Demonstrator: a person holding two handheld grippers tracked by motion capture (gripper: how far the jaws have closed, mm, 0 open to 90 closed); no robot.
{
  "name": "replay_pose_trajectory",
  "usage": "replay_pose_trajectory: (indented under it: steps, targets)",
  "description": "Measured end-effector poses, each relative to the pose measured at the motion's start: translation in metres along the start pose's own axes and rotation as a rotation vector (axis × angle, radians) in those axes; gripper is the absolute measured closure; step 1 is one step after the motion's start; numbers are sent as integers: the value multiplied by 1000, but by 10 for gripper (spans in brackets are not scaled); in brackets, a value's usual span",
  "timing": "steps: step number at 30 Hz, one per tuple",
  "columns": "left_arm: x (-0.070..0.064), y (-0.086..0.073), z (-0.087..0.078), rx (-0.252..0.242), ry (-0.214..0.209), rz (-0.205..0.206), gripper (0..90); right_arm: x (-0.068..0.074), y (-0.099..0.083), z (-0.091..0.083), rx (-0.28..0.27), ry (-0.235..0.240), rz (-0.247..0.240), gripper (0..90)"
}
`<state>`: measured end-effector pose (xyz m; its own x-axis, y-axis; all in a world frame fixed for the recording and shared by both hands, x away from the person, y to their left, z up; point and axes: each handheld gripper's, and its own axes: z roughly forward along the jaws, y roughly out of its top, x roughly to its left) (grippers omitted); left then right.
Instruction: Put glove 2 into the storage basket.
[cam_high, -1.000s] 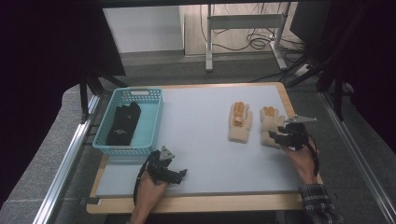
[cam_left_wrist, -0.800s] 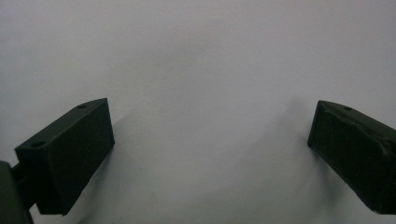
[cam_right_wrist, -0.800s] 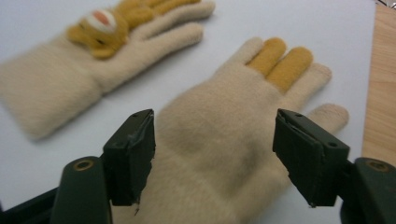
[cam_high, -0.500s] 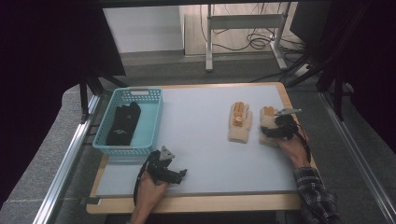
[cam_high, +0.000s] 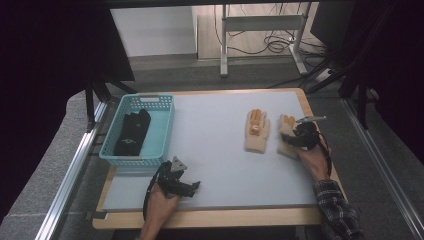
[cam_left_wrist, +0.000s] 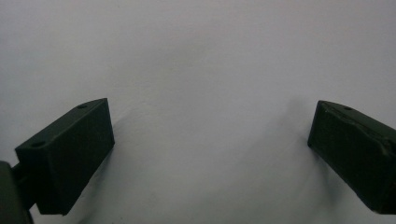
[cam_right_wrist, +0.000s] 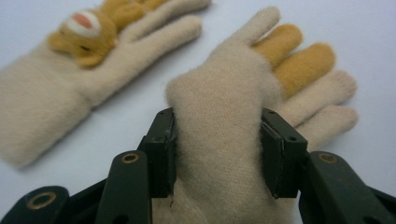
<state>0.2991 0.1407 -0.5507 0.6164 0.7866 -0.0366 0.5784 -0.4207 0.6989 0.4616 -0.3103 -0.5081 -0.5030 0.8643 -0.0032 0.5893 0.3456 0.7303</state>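
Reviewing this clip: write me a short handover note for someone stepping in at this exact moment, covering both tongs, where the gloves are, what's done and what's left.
Right tongs: jaws squeezing the bunched cuff of the cream knitted glove with orange fingers; the glove lies on the white table top.
Left tongs: open, holding nothing, near the table's front edge.
Second cream glove with an orange animal face lies flat just left of the gripped one.
A black glove already sits in the turquoise plastic basket at far left.
Likely left: carry the gripped glove to the basket, then fetch the other one.
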Motion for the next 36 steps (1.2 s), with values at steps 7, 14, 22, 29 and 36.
replay_pose_trajectory:
  steps: [7, 14, 22, 29, 36]
  targets:
    - [0, 0, 0, 0, 1, 0, 5, 15, 4, -24, -58, 17, -30, 515]
    - [0, 0, 0, -2, 1, -3, 5, 42, 12, -47, -106, 84, -46, 512]
    - [0, 0, 0, 0, 1, 0, 5, 94, 21, -61, -146, 187, -119, 503]
    - [0, 0, 0, 1, 1, 3, 5, 146, 30, -56, -152, 286, -163, 491]
    - [0, 0, 0, -2, 1, 0, 6, 194, 28, -30, -117, 328, -212, 485]
